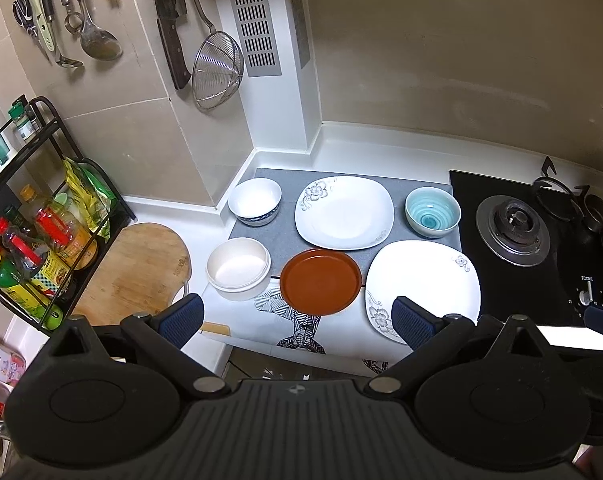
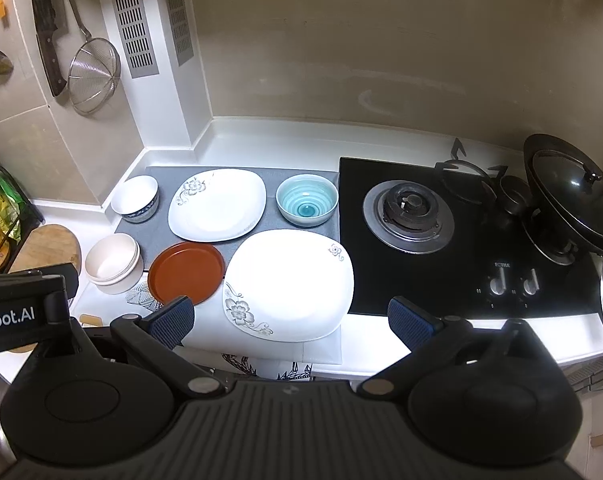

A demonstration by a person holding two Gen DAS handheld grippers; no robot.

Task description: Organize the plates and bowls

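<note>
Plates [image 2: 287, 282] overhang counter edge [image 2: 381, 326] beside stove [image 2: 461, 236].

A home kitchen, seen over a white countertop corner.

A black glass gas hob [image 2: 461, 240] with a lidded dark wok [image 2: 573, 204] sits beside crockery; a wire-mesh skimmer [image 1: 217, 70], dark-handled cleaver [image 1: 171, 20] and steel ladle [image 1: 97, 36] hang on beige tiled wall, by a black wire rack of sauce bottles [image 1: 33, 236].
</note>
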